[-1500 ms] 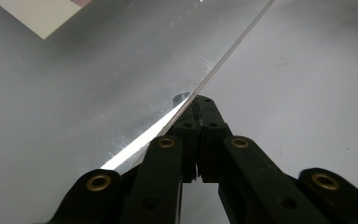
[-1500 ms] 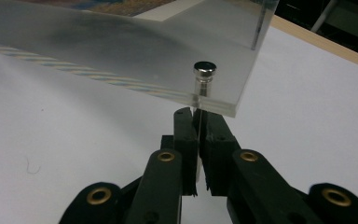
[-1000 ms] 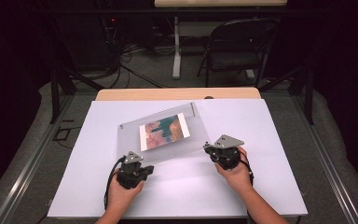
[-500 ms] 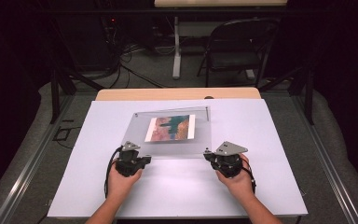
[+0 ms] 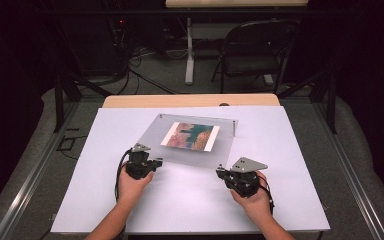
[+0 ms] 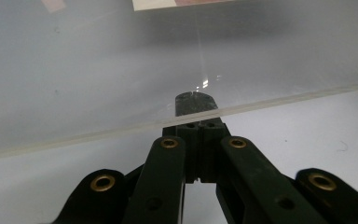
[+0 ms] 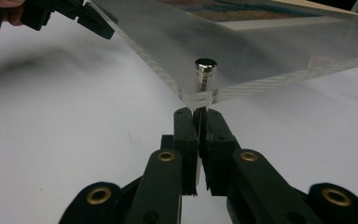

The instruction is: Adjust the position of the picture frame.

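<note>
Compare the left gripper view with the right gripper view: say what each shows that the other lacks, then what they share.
Left gripper view alone: the left gripper closed on the near edge of the acrylic frame, one jaw tip seen through the clear sheet.

Right gripper view alone: the right gripper closed at a corner of the frame, just below a metal standoff, with the left gripper farther off at the top left.

Both: the clear frame, an edge of its picture, and the white table.

Left tool [image 6: 196,109] clamped on clear acrylic frame's [image 6: 98,79] edge
</note>
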Action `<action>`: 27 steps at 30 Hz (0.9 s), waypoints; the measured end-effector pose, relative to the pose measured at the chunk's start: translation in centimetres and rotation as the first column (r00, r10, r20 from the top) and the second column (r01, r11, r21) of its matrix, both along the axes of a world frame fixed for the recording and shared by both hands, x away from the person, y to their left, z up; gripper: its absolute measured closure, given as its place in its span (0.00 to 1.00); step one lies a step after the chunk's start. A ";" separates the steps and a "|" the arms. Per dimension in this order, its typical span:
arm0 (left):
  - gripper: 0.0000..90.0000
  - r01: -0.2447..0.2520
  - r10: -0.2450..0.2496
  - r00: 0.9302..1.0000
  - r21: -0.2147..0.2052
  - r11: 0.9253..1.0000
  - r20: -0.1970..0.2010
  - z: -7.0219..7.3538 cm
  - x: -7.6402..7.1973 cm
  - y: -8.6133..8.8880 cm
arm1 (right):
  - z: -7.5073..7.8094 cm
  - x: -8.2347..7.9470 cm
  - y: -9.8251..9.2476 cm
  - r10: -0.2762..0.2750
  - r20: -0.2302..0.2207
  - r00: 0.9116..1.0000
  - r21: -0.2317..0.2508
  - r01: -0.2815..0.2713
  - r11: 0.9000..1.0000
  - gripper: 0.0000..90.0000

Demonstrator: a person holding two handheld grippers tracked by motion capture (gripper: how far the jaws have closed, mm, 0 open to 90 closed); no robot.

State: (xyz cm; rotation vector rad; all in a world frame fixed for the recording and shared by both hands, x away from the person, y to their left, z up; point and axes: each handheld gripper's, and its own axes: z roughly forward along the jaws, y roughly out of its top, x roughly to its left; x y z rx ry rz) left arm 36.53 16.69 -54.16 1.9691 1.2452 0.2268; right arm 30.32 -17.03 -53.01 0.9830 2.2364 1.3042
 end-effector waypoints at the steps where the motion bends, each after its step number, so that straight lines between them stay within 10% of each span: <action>1: 1.00 -0.002 0.002 1.000 0.001 1.000 -0.004 -0.1 0.0 0.1 | 0.0 0.0 0.1 0.004 -0.004 1.000 0.006 -0.004 1.000 0.95; 17: 0.89 -0.051 0.051 0.999 0.013 0.999 0.016 0.5 -3.4 3.2 | -0.8 0.2 3.5 0.140 -0.066 0.988 0.021 -0.138 0.990 0.95; 27: 0.73 -0.031 0.031 0.999 0.002 1.000 0.031 0.6 -6.2 3.2 | -2.6 -0.5 9.9 0.291 -0.087 0.953 -0.052 -0.296 0.954 0.95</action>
